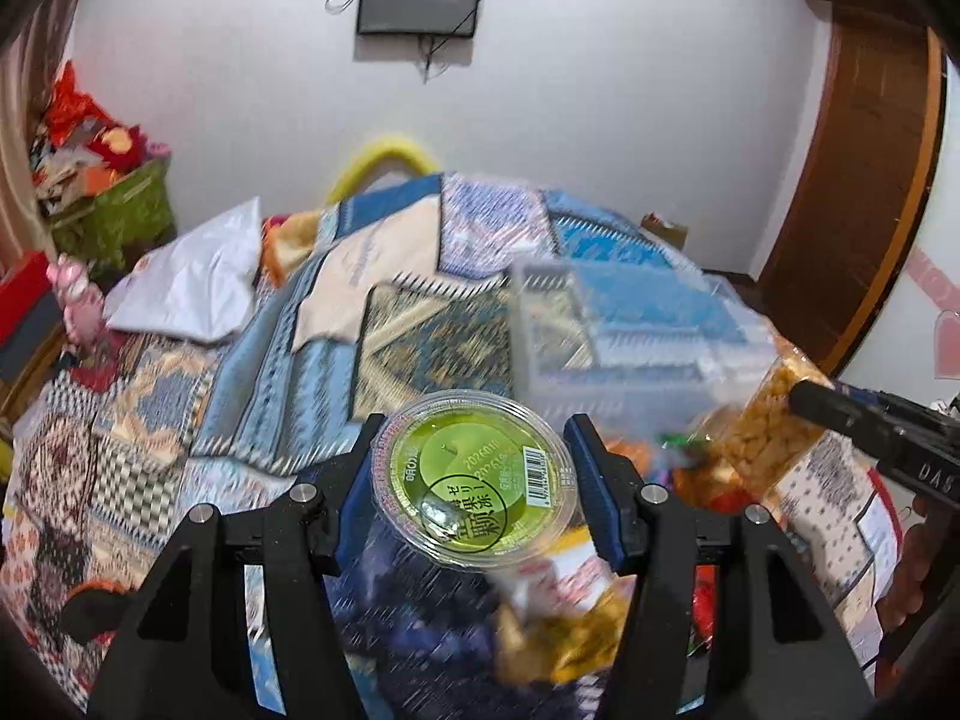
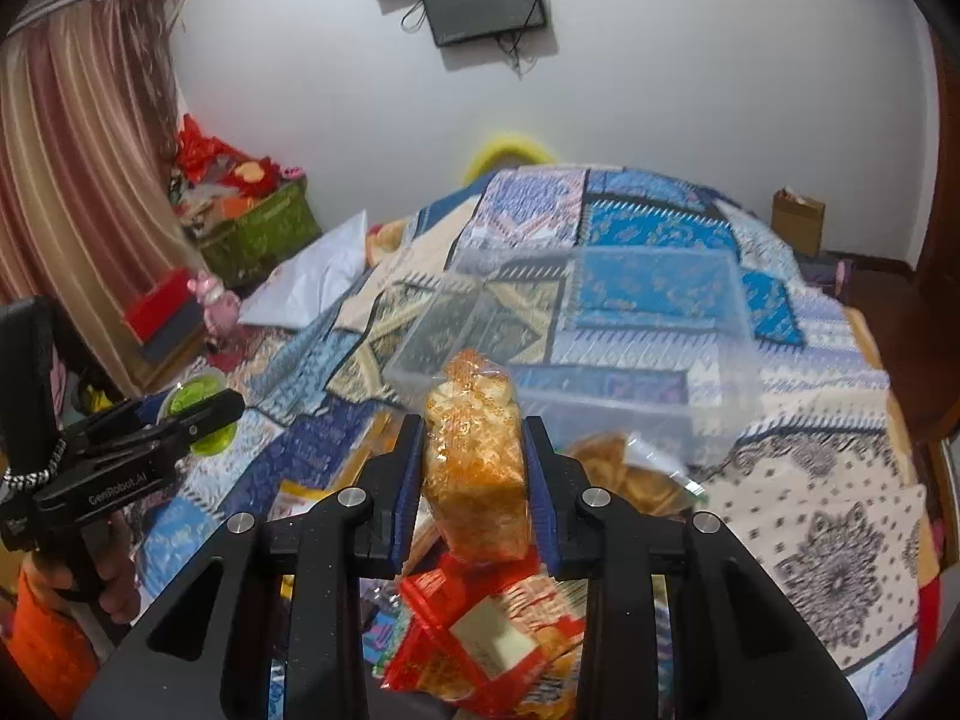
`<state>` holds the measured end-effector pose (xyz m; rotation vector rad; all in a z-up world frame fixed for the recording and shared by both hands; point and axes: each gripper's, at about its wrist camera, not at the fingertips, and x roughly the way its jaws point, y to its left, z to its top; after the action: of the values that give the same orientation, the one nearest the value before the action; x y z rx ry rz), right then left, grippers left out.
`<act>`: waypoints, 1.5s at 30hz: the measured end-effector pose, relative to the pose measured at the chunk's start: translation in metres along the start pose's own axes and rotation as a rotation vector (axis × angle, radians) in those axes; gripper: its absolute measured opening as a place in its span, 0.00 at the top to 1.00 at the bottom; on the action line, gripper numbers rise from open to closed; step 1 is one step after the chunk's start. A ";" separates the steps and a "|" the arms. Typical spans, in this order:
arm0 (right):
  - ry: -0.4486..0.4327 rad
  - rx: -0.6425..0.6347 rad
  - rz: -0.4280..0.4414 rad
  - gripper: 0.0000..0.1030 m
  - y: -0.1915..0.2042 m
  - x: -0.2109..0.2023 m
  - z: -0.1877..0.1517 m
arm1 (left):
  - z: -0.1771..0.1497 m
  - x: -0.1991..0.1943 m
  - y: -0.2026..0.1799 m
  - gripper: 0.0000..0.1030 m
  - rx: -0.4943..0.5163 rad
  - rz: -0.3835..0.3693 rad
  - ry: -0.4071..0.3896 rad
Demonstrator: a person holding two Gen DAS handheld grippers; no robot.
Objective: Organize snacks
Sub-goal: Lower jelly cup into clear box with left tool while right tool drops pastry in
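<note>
From the left wrist view, our left gripper (image 1: pixel 474 480) has its jaws pinching a green jelly cup (image 1: pixel 472 483) by the rim on both sides, lid facing the camera, lifted above the snack pile (image 1: pixel 558 624) on the bed (image 1: pixel 180 408). Ahead and to the right sits the clear plastic bin (image 1: pixel 630 336), blurred here. At the right edge we see the right gripper (image 1: pixel 870 426) carrying its bag of orange puffs (image 1: pixel 762 420).

From the right wrist view, our right gripper (image 2: pixel 471 474) has its jaws squeezing the bag of orange puffs (image 2: pixel 477 468) around its middle, held upright over a red snack pack (image 2: pixel 480 636). The clear plastic bin (image 2: pixel 570 324) lies just beyond, and looks to hold nothing yet. The left gripper (image 2: pixel 198 414) holds its cup well to the left.

We judge 2 risks. The cup's round, slick rim could slip out if we tilt it. Both loads are heading for 1 bin, so the grippers could collide at its rim, or crush the puffs.
</note>
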<state>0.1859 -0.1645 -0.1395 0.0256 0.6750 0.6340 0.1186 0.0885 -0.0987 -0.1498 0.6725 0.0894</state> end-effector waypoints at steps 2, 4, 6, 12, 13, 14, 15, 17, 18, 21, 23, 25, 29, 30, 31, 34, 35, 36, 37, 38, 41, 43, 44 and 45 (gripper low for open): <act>-0.021 0.010 -0.002 0.72 -0.006 -0.005 0.005 | 0.009 0.000 -0.008 0.43 0.014 -0.012 -0.014; -0.040 0.018 -0.004 0.72 -0.012 -0.009 0.011 | 0.020 0.003 -0.018 0.43 0.027 -0.027 -0.027; -0.059 0.020 -0.015 0.72 -0.016 -0.012 0.016 | 0.031 0.006 -0.027 0.43 0.036 -0.045 -0.037; -0.107 0.027 -0.045 0.72 -0.034 -0.017 0.032 | 0.053 0.024 -0.047 0.43 0.057 -0.069 -0.044; -0.113 0.030 -0.049 0.72 -0.037 -0.016 0.035 | 0.057 0.029 -0.049 0.43 0.049 -0.085 -0.032; -0.119 0.034 -0.052 0.72 -0.040 -0.017 0.037 | 0.060 0.035 -0.050 0.43 0.041 -0.097 -0.021; -0.127 0.039 -0.055 0.72 -0.044 -0.016 0.040 | 0.063 0.040 -0.051 0.43 0.036 -0.103 -0.014; -0.140 0.039 -0.066 0.72 -0.049 -0.013 0.048 | 0.069 0.051 -0.054 0.43 0.034 -0.107 0.001; -0.143 0.040 -0.071 0.72 -0.051 -0.012 0.049 | 0.072 0.059 -0.056 0.43 0.039 -0.102 0.009; -0.144 0.045 -0.078 0.72 -0.059 -0.005 0.055 | 0.077 0.078 -0.058 0.43 0.037 -0.092 0.038; -0.136 0.043 -0.084 0.72 -0.063 0.002 0.057 | 0.079 0.091 -0.058 0.43 0.038 -0.082 0.060; -0.119 0.040 -0.090 0.72 -0.066 0.012 0.057 | 0.079 0.105 -0.059 0.43 0.045 -0.069 0.084; -0.075 0.041 -0.094 0.72 -0.074 0.033 0.054 | 0.076 0.130 -0.062 0.43 0.059 -0.070 0.131; -0.058 0.040 -0.098 0.72 -0.075 0.041 0.052 | 0.075 0.137 -0.064 0.43 0.066 -0.076 0.146; -0.045 0.040 -0.099 0.72 -0.077 0.046 0.051 | 0.074 0.144 -0.066 0.43 0.072 -0.080 0.161; -0.002 0.028 -0.105 0.72 -0.078 0.060 0.048 | 0.069 0.161 -0.071 0.43 0.091 -0.089 0.203; 0.011 0.024 -0.107 0.72 -0.078 0.065 0.046 | 0.068 0.166 -0.073 0.43 0.099 -0.091 0.214; 0.030 0.020 -0.108 0.72 -0.079 0.071 0.045 | 0.066 0.172 -0.076 0.43 0.107 -0.094 0.228; 0.042 0.018 -0.109 0.72 -0.079 0.075 0.044 | 0.065 0.176 -0.077 0.43 0.110 -0.095 0.238; 0.052 0.016 -0.108 0.72 -0.080 0.078 0.043 | 0.064 0.180 -0.078 0.43 0.112 -0.099 0.251; 0.087 0.016 -0.104 0.72 -0.082 0.087 0.041 | 0.063 0.192 -0.080 0.43 0.113 -0.105 0.290; 0.113 0.015 -0.104 0.72 -0.083 0.093 0.038 | 0.062 0.198 -0.082 0.43 0.121 -0.102 0.313; 0.122 0.016 -0.105 0.72 -0.084 0.096 0.037 | 0.061 0.201 -0.083 0.43 0.125 -0.095 0.325; 0.132 0.016 -0.106 0.72 -0.084 0.098 0.036 | 0.060 0.203 -0.084 0.43 0.128 -0.091 0.333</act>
<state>0.3114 -0.1726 -0.1860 -0.0369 0.8039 0.5317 0.3248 0.0230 -0.1702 -0.0717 0.9994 -0.0676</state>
